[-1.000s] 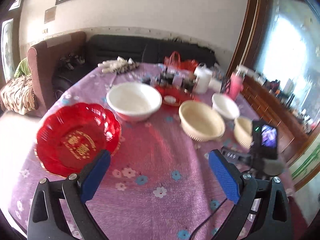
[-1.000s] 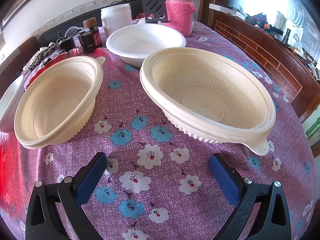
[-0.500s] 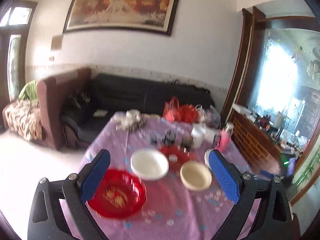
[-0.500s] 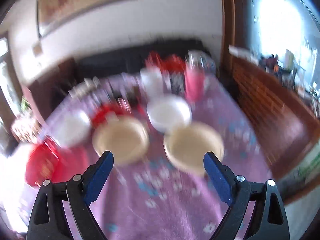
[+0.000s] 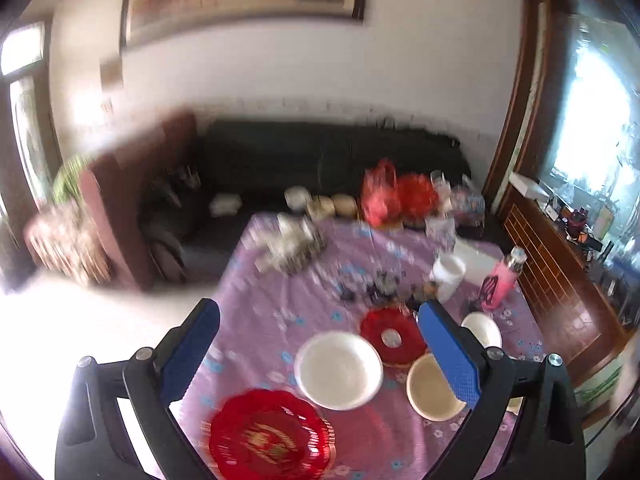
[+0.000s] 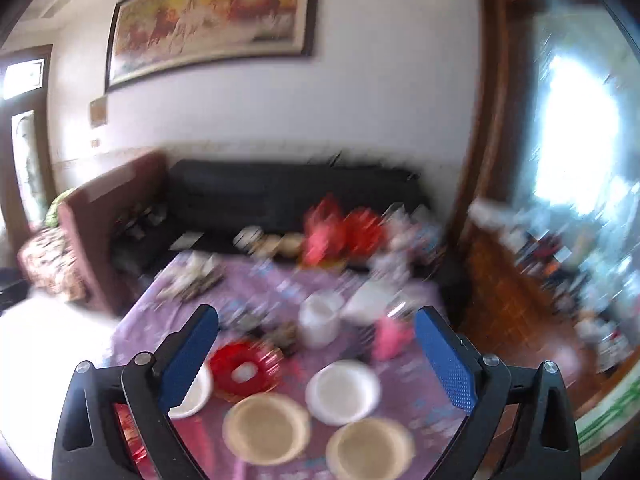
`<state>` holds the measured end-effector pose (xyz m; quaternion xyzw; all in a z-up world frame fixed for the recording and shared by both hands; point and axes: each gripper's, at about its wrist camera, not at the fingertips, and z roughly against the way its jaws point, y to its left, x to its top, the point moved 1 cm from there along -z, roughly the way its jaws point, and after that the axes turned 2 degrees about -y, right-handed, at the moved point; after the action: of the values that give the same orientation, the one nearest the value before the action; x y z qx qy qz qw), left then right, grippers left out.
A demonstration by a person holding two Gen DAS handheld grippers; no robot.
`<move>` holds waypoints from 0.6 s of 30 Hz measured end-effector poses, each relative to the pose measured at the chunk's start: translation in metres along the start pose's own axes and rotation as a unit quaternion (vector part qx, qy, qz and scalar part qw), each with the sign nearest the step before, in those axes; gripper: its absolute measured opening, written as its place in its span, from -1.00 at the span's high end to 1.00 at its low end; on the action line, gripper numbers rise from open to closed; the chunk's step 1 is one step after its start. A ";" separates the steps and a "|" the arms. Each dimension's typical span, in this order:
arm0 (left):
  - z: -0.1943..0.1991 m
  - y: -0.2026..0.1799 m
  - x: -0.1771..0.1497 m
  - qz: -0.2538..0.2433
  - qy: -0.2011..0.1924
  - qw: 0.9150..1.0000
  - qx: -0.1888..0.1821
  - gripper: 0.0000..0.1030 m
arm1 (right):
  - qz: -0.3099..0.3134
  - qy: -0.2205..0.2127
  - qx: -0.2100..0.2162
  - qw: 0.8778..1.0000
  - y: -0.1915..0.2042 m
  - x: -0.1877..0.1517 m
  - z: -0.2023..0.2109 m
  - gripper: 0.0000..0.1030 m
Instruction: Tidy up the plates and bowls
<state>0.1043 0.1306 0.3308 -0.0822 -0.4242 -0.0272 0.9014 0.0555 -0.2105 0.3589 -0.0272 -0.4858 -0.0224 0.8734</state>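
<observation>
Both views are blurred and look down from high above the purple flowered table [image 5: 276,300]. In the left wrist view a large red plate [image 5: 270,438] lies nearest, then a white bowl [image 5: 338,368], a small red plate [image 5: 394,338], a cream bowl [image 5: 430,388] and a small white bowl [image 5: 482,330]. My left gripper [image 5: 318,312] is open and holds nothing. The right wrist view shows two cream bowls [image 6: 266,428] [image 6: 370,448] side by side, with a white bowl [image 6: 343,390] behind them. My right gripper [image 6: 317,316] hangs far above them, its jaws opening with nothing between them.
A white jar [image 5: 448,276] and a pink bottle [image 5: 500,280] stand at the table's far right among small clutter. Red bags [image 5: 396,196] sit at the far edge. Behind are a black sofa [image 5: 320,160] and a brown armchair [image 5: 120,200]. A wooden cabinet [image 5: 560,280] runs along the right.
Both grippers have risen well above the table and pulled back. The bowls that filled the views now look small and far below. Both stay wide with nothing in them.
</observation>
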 end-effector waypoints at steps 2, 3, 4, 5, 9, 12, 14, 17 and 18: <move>-0.053 0.012 -0.012 0.025 0.034 0.999 -0.005 -0.93 | 0.006 0.052 0.032 0.998 0.019 -0.031 -0.054 -0.79; -0.077 0.017 -0.020 0.034 0.047 0.998 -0.003 -0.90 | 0.014 0.075 0.040 0.996 0.031 -0.046 -0.078 -0.62; -0.100 0.021 -0.026 0.043 0.058 0.997 0.000 -0.80 | 0.015 0.092 0.050 0.994 0.036 -0.061 -0.096 -0.55; -0.123 0.026 -0.033 0.052 0.072 0.996 0.002 -0.73 | 0.006 0.119 0.071 0.990 0.044 -0.079 -0.120 -0.40; -0.203 0.046 -0.062 0.085 0.139 0.987 -0.006 -0.34 | -0.042 0.193 0.145 0.970 0.072 -0.133 -0.199 -0.03; -0.244 0.058 -0.081 0.101 0.173 0.980 0.003 -0.31 | -0.048 0.214 0.161 0.962 0.096 -0.154 -0.240 -0.03; -0.267 0.063 -0.092 0.111 0.195 0.974 0.005 -0.31 | -0.055 0.228 0.170 0.957 0.109 -0.164 -0.259 -0.03; -0.289 0.069 -0.106 0.123 0.220 0.968 0.005 -0.31 | -0.056 0.244 0.175 0.952 0.122 -0.175 -0.280 -0.03; -0.295 0.071 -0.112 0.127 0.230 0.965 0.007 -0.31 | -0.055 0.251 0.177 0.950 0.127 -0.179 -0.286 -0.03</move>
<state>0.2660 0.1476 0.0509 -0.1210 -0.1913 0.0726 0.9713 0.2115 -0.1011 0.0526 0.1611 -0.2478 0.0101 0.9553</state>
